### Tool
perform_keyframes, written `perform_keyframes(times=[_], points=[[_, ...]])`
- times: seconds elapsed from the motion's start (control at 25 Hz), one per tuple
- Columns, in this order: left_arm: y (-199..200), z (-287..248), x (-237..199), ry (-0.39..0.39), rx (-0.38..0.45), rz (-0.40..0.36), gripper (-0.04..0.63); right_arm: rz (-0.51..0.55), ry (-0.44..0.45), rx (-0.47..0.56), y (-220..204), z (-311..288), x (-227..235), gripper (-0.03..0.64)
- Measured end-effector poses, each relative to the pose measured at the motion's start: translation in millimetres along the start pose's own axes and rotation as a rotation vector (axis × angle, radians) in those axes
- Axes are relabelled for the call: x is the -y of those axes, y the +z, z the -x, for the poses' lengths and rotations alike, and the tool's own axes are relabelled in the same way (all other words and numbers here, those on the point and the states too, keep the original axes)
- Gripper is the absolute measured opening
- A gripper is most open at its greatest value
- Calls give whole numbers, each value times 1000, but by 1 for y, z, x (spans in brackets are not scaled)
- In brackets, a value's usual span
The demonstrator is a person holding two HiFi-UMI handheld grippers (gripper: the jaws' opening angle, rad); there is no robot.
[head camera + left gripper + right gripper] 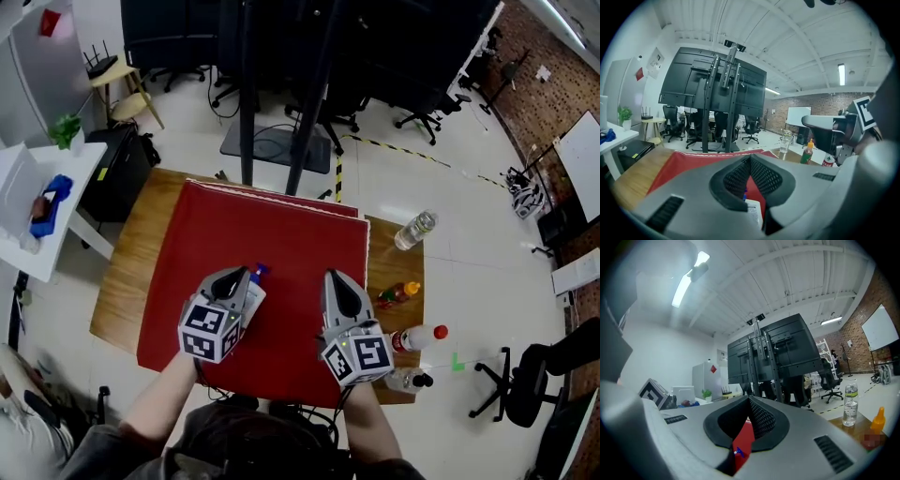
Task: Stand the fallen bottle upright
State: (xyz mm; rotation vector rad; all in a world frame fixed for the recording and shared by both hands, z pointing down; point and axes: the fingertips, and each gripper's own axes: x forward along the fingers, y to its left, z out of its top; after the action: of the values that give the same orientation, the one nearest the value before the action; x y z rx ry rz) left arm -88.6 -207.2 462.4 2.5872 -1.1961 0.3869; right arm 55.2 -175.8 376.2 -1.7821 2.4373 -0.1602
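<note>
A small white bottle with a blue cap (260,271) lies on the red mat (281,234), mostly hidden under my left gripper (244,274). The left gripper view shows a strip of its white label (753,212) and a bit of blue below the jaws; the left gripper (750,158) is shut, its tips meeting above the bottle with nothing between them. My right gripper (331,277) hovers over the mat to the right of the bottle. In its own view the right gripper (749,400) looks shut, and the blue cap (738,452) shows through the gap beneath.
The mat covers most of a wooden table (127,272). On the bare strip at the right stand a clear water bottle (415,230), an orange-capped sauce bottle (398,294), a red-capped white bottle (419,337) and a black-capped one (409,380). A black stand (281,112) rises behind the table.
</note>
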Motion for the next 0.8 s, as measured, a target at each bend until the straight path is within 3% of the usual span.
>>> perform_keyframes(times=[0.4, 0.8], points=[[-23, -46, -16, -123, -126, 12, 29, 0, -90, -31, -16, -34, 15, 0], [-53, -86, -24, -83, -248, -14, 34, -17, -44, -74, -40, -57, 36, 0]])
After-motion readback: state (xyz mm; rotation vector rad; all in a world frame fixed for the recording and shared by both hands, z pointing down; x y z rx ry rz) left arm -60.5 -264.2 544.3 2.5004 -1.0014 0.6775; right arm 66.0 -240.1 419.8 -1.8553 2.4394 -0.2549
